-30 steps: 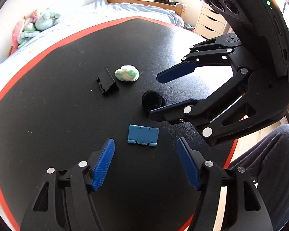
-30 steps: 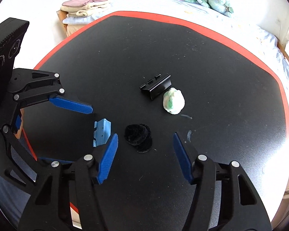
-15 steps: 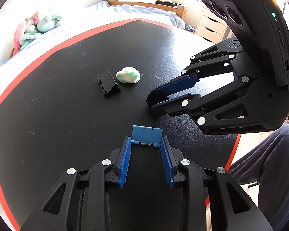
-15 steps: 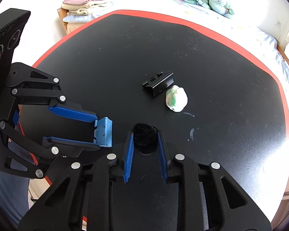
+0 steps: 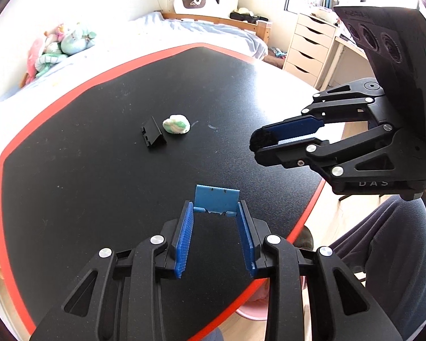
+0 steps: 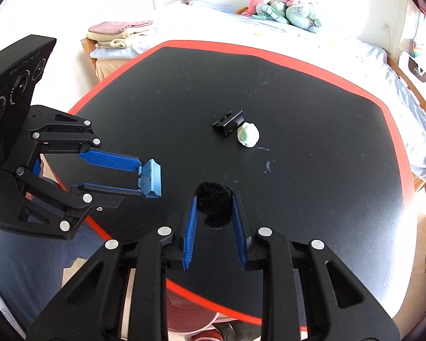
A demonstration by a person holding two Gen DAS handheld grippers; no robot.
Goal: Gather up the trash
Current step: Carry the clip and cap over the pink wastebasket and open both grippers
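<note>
your left gripper (image 5: 215,213) has its jaws closed partway onto a blue clip (image 5: 216,201), which sits pinched between the blue pads (image 5: 184,236) at their tips. in the right wrist view the same clip (image 6: 151,179) is held clear of the tabletop (image 6: 312,99), near its red front edge.

your right gripper (image 6: 214,199) has its jaws drawn in on a black pom-pom (image 6: 214,202), the fuzzy ball squeezed between the two pads. from the left wrist view the pom-pom (image 5: 260,139) shows as a dark tuft at the tip of that gripper (image 5: 262,143), lifted above the tabletop (image 5: 99,170).

still lying on the tabletop, well apart from both grippers, are a black clip (image 5: 153,137) and a white-green wad (image 5: 176,124), which lie just beside each other; whether they touch you cannot tell. in the right wrist view the black clip (image 6: 228,122) lies to the left of the wad (image 6: 248,135).

beyond the tabletop there is a bed (image 5: 207,29) with plush toys (image 6: 281,8).
</note>
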